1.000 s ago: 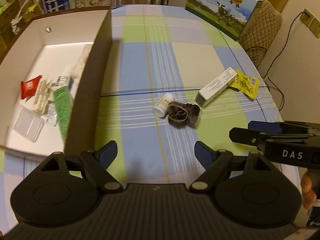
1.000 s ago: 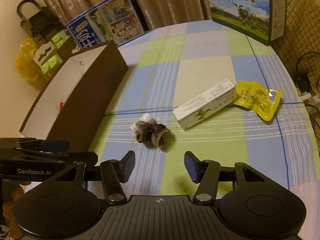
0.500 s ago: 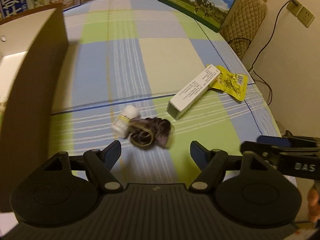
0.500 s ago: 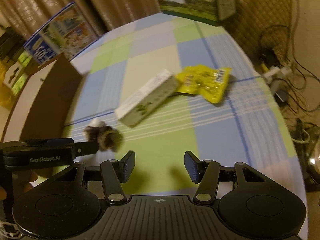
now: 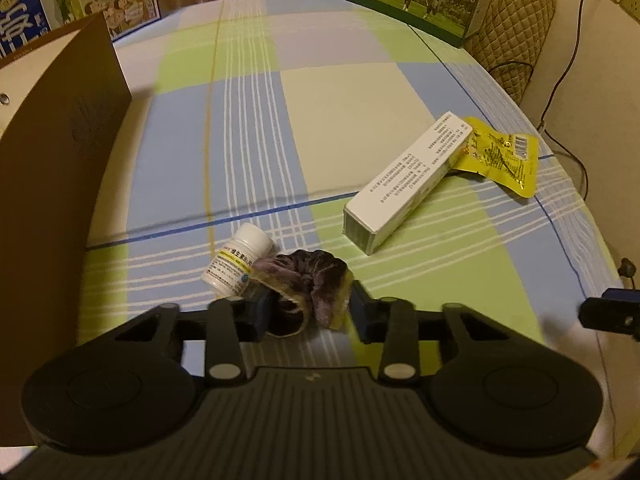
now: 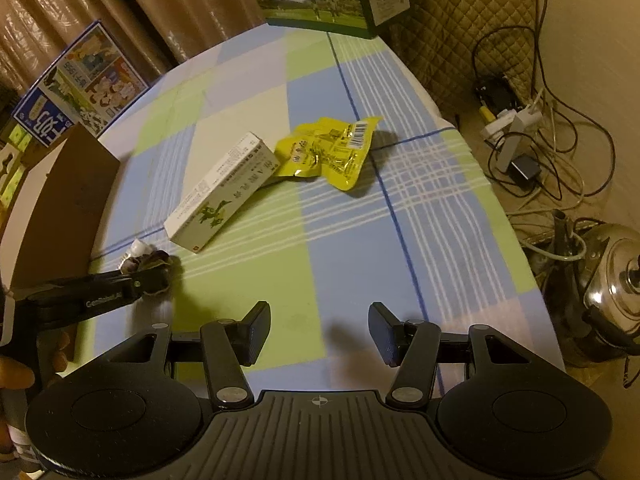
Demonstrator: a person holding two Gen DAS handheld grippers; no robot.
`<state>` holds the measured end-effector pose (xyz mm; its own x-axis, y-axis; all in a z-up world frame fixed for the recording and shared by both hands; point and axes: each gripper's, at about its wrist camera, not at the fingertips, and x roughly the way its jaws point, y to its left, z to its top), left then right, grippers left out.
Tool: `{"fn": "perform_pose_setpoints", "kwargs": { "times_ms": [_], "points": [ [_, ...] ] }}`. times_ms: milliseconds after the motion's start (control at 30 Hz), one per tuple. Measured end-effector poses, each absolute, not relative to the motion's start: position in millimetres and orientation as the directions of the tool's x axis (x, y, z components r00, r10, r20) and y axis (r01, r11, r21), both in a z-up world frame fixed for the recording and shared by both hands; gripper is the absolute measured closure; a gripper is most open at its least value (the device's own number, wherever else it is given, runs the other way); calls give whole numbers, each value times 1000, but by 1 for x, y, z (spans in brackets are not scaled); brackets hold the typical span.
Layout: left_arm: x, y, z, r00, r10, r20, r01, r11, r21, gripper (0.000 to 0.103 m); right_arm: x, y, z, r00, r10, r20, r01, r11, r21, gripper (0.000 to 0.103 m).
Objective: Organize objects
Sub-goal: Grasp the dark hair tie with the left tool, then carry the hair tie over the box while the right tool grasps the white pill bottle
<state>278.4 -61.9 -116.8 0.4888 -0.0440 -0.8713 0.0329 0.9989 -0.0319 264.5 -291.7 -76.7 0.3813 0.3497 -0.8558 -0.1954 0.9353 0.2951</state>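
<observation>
The dark scrunchie [image 5: 308, 280] is bracketed by the spread left hand-held gripper [image 5: 310, 314], touching the pill bottle [image 5: 236, 260]. The right hand-held gripper [image 6: 320, 334] is held spread above bare desk [image 6: 340, 248], scrunchie well apart.

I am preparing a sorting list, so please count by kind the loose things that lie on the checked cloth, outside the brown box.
Small white bottle: 1
Dark purple scrunchie: 1
Long white carton: 1
Yellow snack packet: 1
Total: 4
</observation>
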Motion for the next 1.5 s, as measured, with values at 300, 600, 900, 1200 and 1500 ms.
{"fn": "perform_pose_setpoints", "kwargs": {
  "times_ms": [300, 600, 900, 1200, 1500],
  "points": [
    [252, -42, -95, 535, -67, -842, 6, 997, -75, 90, 269, -274, -75, 374, 401, -836, -271, 909, 315, 51],
    [211, 11, -35, 619, -4, -785, -121, 988, -100, 90, 260, -211, -66, 356, 537, -764, -489, 804, 338, 51],
    [179, 81, 9, 675, 82, -734, -265, 954, -137, 90, 262, -136, -68, 313, 619, -720, -686, 672, 279, 51],
    [163, 140, 12, 654, 174, -736, -371, 922, -111, 90, 274, -87, -94, 278, 609, -743, -764, 609, 212, 51],
    [162, 165, -1, 621, 178, -764, -392, 914, -106, 90, 297, -63, -125, 254, 564, -786, -812, 565, 143, 50]
  ]
}}
